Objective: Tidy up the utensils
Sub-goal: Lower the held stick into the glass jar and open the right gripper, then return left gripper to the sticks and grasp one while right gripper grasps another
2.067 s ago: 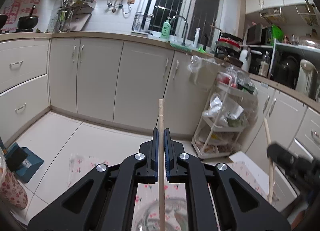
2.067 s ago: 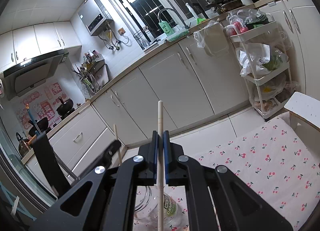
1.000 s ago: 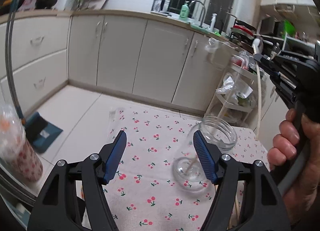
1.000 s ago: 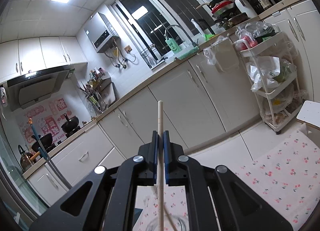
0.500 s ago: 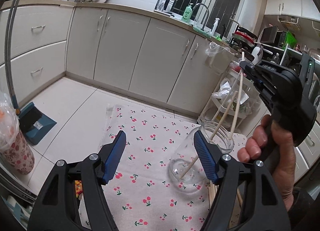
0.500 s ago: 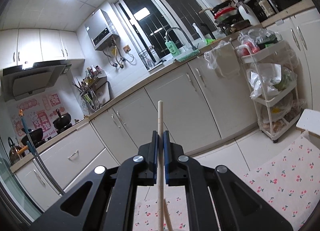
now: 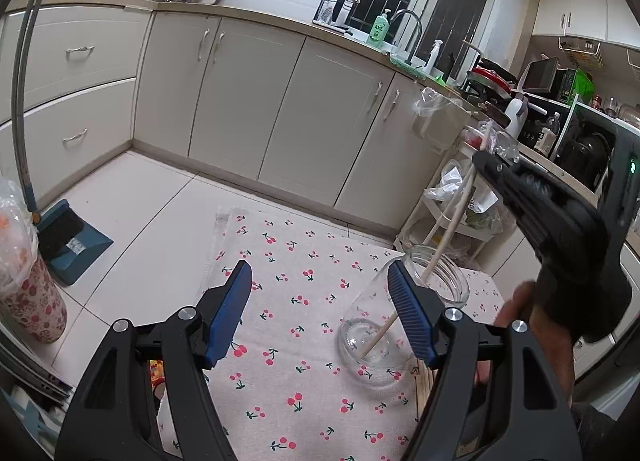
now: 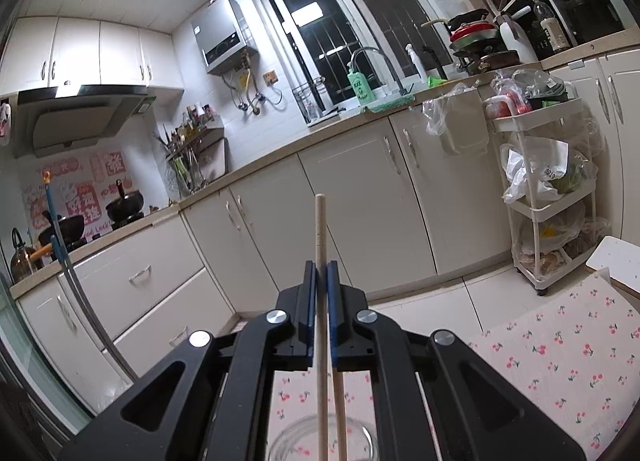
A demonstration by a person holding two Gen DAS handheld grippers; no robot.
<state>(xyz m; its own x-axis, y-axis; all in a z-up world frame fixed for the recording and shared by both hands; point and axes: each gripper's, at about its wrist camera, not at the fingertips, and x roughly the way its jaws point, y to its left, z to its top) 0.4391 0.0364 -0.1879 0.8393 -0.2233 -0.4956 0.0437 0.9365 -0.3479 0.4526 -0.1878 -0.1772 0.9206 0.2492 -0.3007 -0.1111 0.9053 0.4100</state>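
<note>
The right tongs (image 8: 320, 281) are clamped tight on a pale wooden chopstick (image 8: 321, 301), holding it just below its upper end so most of the stick hangs down toward the glass jar (image 7: 404, 317). From the left side you can see that the stick slants down through the jar's mouth, and what looks like its lower tip rests near the bottom, against the jar's left wall. The view along the right tongs shows a second chopstick (image 8: 339, 409) close beside the held one, also running down into the jar.

The left tongs (image 7: 320, 309) stand wide and hold nothing. Their right pad sits in front of the jar's left side, and I cannot tell whether it touches the glass. More sticks (image 7: 425, 389) lie on the cherry-print cloth (image 7: 288, 341) just beside the jar's base.

The risk I see is the jar itself. It is tall, clear and light-looking, it stands on soft cloth over the counter, and nothing grips it. If the right hand pushes sideways while the tip is planted inside, the stick could lever the jar over or slide it. If the stick is let go while it leans this steeply, it may clatter against the rim.
</note>
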